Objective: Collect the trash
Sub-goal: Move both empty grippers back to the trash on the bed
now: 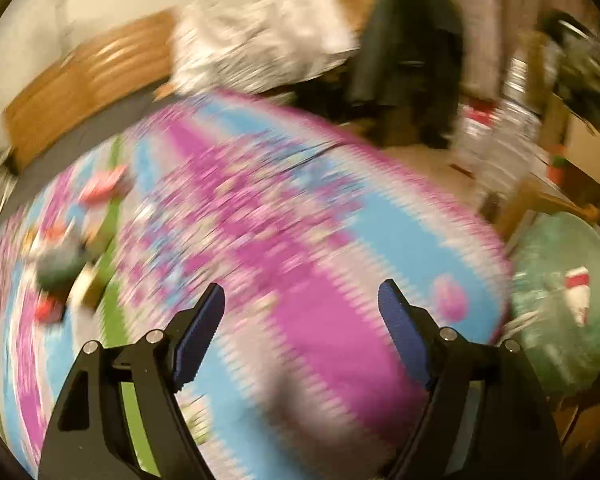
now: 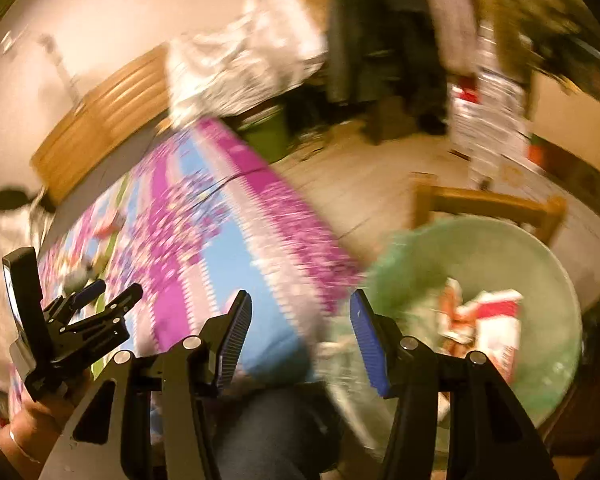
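Note:
Both views are motion-blurred. Several pieces of trash [image 1: 56, 256], red, white and dark, lie on a pink, blue and white patterned bed cover [image 1: 284, 216] at its left side. My left gripper [image 1: 302, 300] is open and empty above the cover's near part. It also shows in the right wrist view [image 2: 114, 288], open. A green bin bag [image 2: 500, 280] stands open beside the bed at right, holding red and white wrappers [image 2: 496, 320]. My right gripper [image 2: 300, 304] is open and empty over the bed edge next to the bag. The bag also shows in the left wrist view [image 1: 564, 304].
A wooden headboard [image 1: 88, 88] and a white pillow [image 1: 260, 44] lie at the far end. A black jacket [image 1: 412, 40] hangs on a chair. Plastic bottles [image 1: 500, 120] and a wooden frame [image 2: 488, 200] stand on the floor at right.

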`<act>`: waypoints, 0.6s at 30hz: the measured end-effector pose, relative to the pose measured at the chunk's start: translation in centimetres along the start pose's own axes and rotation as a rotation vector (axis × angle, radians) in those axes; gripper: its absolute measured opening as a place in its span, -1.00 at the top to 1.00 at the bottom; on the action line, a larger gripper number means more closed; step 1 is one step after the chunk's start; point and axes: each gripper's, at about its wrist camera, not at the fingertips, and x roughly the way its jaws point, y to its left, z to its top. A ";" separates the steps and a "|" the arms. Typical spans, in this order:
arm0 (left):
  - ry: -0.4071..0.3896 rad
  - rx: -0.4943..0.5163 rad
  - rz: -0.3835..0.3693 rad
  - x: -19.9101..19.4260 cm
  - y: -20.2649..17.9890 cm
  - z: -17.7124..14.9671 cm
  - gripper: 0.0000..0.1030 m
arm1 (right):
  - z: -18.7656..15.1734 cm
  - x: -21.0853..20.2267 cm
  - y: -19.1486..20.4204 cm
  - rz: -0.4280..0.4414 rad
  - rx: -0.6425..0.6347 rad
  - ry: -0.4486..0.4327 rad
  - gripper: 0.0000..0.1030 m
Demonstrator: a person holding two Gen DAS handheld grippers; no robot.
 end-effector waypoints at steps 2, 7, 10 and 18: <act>0.023 -0.122 0.039 -0.1 4.6 -1.5 -0.47 | 0.4 1.2 2.7 0.022 -0.047 0.017 -0.05; 0.033 -0.394 0.137 -1.1 14.3 -3.6 -0.47 | 0.7 4.7 9.8 0.096 -0.146 0.079 -0.05; 0.012 -0.578 0.177 -1.5 20.0 -3.6 -0.47 | 0.2 6.4 12.8 0.133 -0.191 0.115 -0.05; -0.028 -1.071 0.167 1.9 29.2 -2.0 -0.47 | -2.2 9.4 17.2 0.161 -0.307 0.211 -0.05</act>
